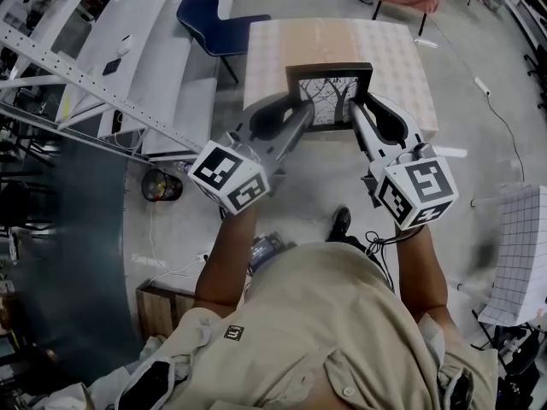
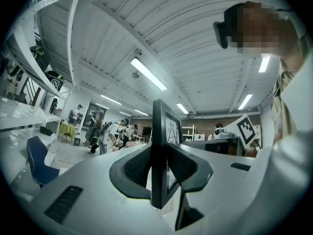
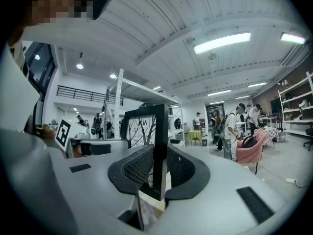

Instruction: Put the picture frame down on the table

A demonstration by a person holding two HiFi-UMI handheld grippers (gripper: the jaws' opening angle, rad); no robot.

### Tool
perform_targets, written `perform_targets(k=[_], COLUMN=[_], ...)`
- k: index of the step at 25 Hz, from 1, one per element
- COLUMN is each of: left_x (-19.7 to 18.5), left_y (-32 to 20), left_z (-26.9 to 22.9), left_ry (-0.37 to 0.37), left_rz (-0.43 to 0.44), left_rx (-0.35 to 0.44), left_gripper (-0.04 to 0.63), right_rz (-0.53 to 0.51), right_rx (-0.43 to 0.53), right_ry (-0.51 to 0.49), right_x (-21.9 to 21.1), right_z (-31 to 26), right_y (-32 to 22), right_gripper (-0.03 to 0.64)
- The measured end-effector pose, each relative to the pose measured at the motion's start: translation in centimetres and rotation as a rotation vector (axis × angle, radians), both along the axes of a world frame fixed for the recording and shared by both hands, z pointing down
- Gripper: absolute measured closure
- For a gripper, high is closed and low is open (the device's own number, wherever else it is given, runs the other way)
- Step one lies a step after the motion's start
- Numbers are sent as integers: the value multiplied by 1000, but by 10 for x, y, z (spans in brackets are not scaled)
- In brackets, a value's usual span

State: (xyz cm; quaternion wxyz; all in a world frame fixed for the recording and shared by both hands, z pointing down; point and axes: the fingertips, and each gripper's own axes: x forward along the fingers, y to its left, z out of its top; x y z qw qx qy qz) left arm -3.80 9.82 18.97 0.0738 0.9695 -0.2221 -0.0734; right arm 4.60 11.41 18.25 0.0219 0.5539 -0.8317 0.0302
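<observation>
Left claw [image 1: 300, 114] and right claw [image 1: 353, 111], outstretched, clamp picture frame [image 1: 330, 98] above table [image 1: 389, 49].

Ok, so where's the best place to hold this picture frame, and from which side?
By its two side rails, one from the left and one from the right. The picture frame is a thin, flat panel, so each dark rail slots edge-on between a pair of jaws. That is how the left gripper and right gripper hold it above the table.

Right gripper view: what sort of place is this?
Likely a big workshop or lab hall: strip lights on a high ceiling, shelves at the right, people standing about.
</observation>
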Motion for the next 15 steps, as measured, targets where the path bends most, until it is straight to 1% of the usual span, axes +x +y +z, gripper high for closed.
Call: perform_targets(k=[7, 11, 15], left_x=[50, 68, 80], left_y=[-42, -59, -73], left_z=[0, 0, 0], left_ry=[-12, -29, -24], left_rz=[-60, -90, -131], left_rx=[-10, -5, -15], left_gripper=[494, 494, 494], right_rz=[-55, -89, -124], right_rx=[-8, -10, -11], right_ry=[-17, -23, -30], right_x=[51, 70, 82], right_z=[2, 2, 2], right_y=[-47, -66, -83], right_gripper=[529, 529, 529])
